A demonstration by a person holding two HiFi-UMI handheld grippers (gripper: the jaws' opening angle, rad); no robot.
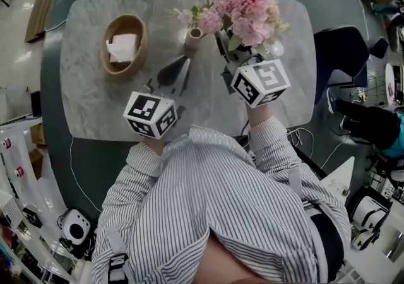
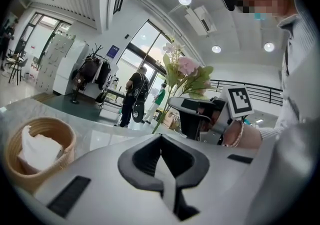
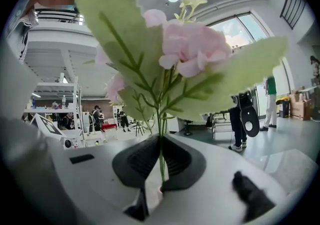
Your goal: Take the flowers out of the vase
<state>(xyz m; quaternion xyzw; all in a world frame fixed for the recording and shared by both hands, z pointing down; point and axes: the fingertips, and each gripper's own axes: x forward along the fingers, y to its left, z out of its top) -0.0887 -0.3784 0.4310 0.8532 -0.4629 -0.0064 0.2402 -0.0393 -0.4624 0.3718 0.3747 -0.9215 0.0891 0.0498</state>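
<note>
Marble table on dark floor, right tongs clamping flower stems, left tongs pressed together, empty

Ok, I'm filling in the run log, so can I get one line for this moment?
right gripper: shut on flower stems | left gripper: shut, empty | vase: upright on marble table

Grey marble-topped table: round woven wooden basket at its left, folded white napkin in it; small narrow-necked ceramic vase right of the basket; left gripper just before the vase; right gripper right of the vase; bunch of pink flowers, stems between the right gripper's jaws, blooms behind it.
</note>
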